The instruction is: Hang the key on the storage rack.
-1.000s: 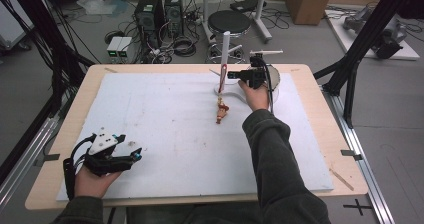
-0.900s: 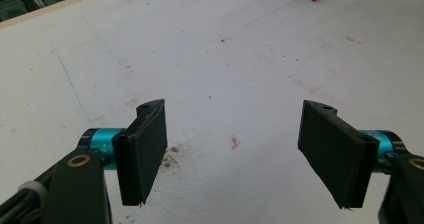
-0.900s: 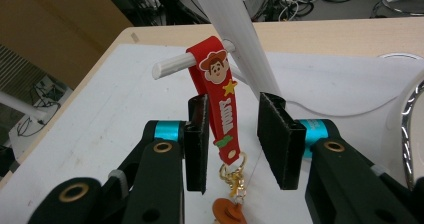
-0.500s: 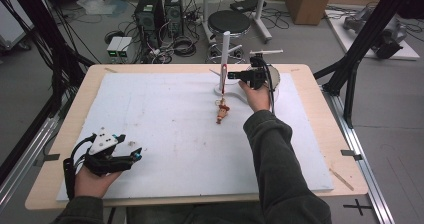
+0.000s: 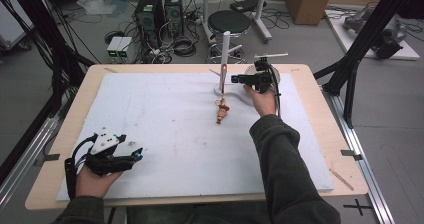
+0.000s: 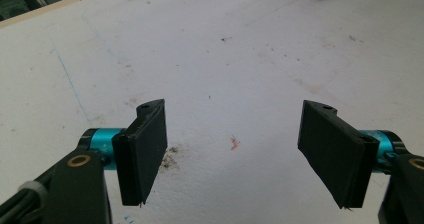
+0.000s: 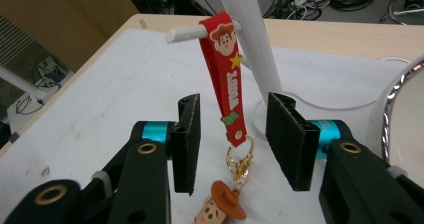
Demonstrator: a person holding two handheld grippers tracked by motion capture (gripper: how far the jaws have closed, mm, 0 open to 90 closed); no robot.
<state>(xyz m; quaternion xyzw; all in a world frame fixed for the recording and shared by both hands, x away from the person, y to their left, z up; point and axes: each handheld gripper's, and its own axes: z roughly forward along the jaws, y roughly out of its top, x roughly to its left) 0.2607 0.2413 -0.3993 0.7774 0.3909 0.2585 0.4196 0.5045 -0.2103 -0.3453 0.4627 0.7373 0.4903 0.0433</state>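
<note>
The right gripper (image 7: 232, 144) has its fingers (image 7: 187, 141) released, one on each side of a red strap (image 7: 227, 79) without touching it. The strap hangs from a white peg (image 7: 187, 32) of the white stand (image 5: 225, 59), just above the fingers. Below the strap a gold clasp (image 7: 239, 161) carries a small cowboy figure (image 7: 220, 206); its lower part is cut off by the picture edge. In the high view the figure (image 5: 221, 111) lies on the bench (image 5: 150, 114), just beside the fingers. A round chrome object (image 7: 400, 114) at the right is half cut off. The left gripper (image 6: 232, 151) rests near the bench's front edge, fingers (image 6: 142, 151) wide apart and released, with bare white surface ahead.
</note>
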